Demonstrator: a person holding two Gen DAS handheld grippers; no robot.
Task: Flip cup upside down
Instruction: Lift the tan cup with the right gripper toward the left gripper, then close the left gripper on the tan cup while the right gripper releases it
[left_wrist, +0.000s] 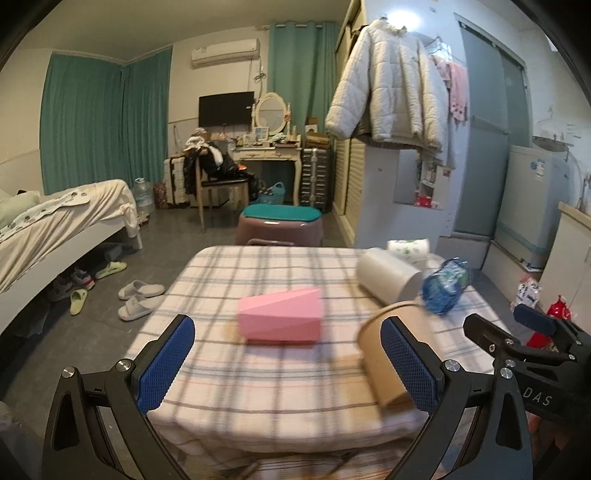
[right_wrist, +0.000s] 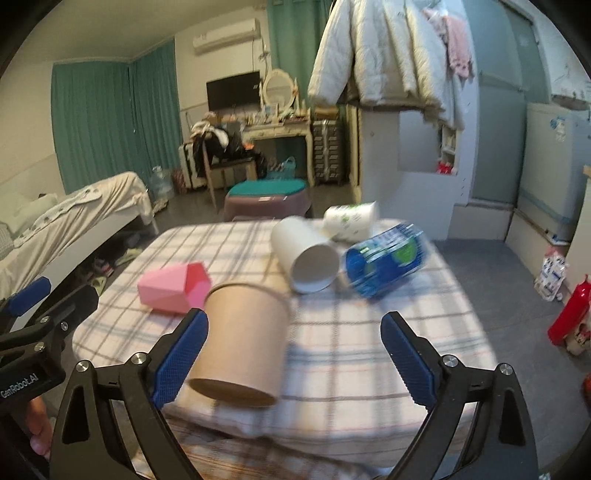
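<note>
Nearest the right wrist camera, the right gripper (right_wrist: 294, 358) reaches forward over the near edge of the table (right_wrist: 369, 350) with its 2 blue-padded fingers spread wide and nothing clamped between them. The brown paper cup (right_wrist: 242, 341) sits between those fingers but close against the left pad (right_wrist: 181, 356); whether it touches that pad cannot be told through the blur. The cup is tilted, its rolled wide rim up and away, its narrower base down toward the camera, resting near the front edge of the plaid cloth. To the left in the same view the left gripper (right_wrist: 29, 295) shows from the side, with part of the person's hand (right_wrist: 37, 428) below it. From the left wrist view, the left gripper (left_wrist: 288, 363) is also held low over the table's near edge, fingers wide apart and holding nothing; the brown cup (left_wrist: 380, 354) lies just behind its right pad (left_wrist: 406, 363), partly hidden, outside the gap. The right gripper (left_wrist: 517, 328) appears beside it at the right. Farther back, a pink faceted cup (right_wrist: 173, 286) lies on its side left of centre, then a white cup (right_wrist: 304, 254) on its side with its mouth toward the camera, a blue printed cup (right_wrist: 386, 260) just beside it, blurred, and a white cup with green print (right_wrist: 351, 219) at the far edge.
</note>
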